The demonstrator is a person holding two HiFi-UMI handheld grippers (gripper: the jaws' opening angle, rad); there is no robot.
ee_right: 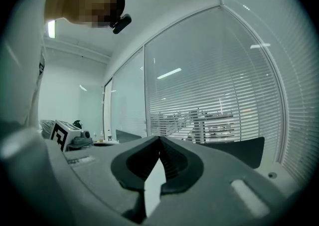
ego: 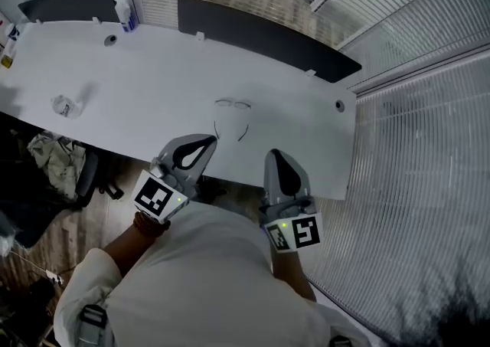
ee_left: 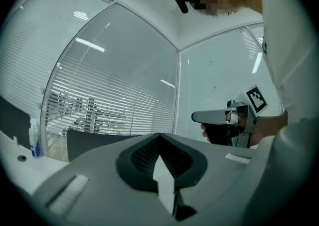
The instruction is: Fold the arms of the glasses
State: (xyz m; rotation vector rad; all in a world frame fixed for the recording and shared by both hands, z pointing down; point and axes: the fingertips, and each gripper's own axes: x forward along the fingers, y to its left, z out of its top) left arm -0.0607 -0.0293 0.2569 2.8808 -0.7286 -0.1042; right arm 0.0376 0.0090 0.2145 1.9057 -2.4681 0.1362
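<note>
Thin-rimmed glasses (ego: 233, 104) lie on the white desk (ego: 153, 85), lenses away from me, both arms open and pointing toward the near edge. My left gripper (ego: 211, 139) hovers at the near desk edge just short of the left arm's tip, jaws shut and empty. My right gripper (ego: 274, 153) is held beside it on the right, over the desk edge, also shut with nothing in it. The left gripper view shows its own closed jaws (ee_left: 159, 135) and the right gripper (ee_left: 219, 116) off to the side. In the right gripper view the closed jaws (ee_right: 159, 138) face window blinds; the glasses are in neither gripper view.
A spray bottle (ego: 122, 10) stands at the desk's far left corner and a crumpled scrap (ego: 65, 106) lies on its left part. A dark partition panel (ego: 260, 35) runs behind the desk. A chair with clothes (ego: 57, 158) sits lower left. Glass walls with blinds (ego: 413, 146) close the right.
</note>
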